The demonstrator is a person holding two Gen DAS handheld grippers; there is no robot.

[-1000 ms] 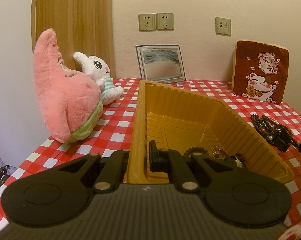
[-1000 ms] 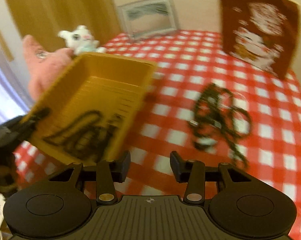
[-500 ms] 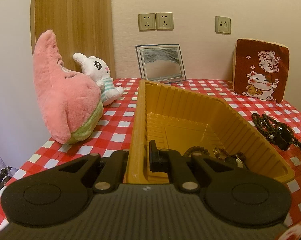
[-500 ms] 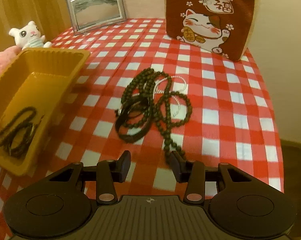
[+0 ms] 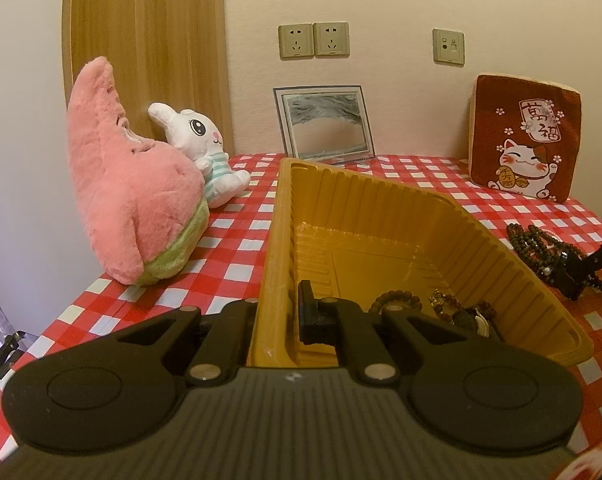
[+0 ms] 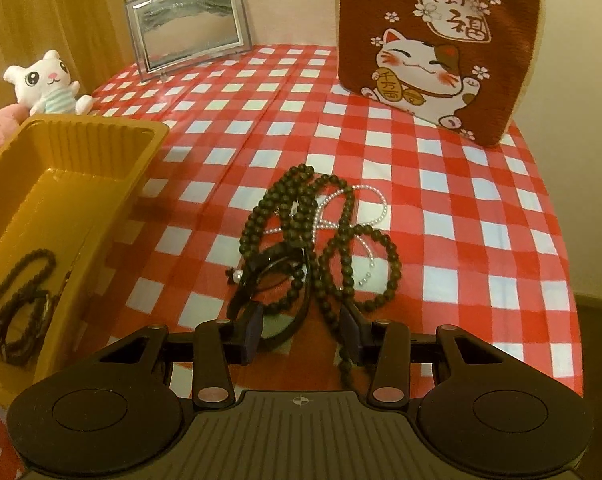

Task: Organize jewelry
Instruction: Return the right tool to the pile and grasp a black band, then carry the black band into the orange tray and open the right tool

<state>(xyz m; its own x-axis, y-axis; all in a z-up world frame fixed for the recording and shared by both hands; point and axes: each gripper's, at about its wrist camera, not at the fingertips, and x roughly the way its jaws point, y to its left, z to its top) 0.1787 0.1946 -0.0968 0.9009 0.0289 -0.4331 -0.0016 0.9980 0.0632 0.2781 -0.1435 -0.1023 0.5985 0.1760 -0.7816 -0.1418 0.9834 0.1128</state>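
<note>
On the checked cloth, the bead pile lies mid-frame, straight ahead of the right gripper, whose spread jaws straddle its near strands, while the left gripper stays out of reach, pinching the tray wall.

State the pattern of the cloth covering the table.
Red and white checks; the tablecloth shows best in the right wrist view.
</note>
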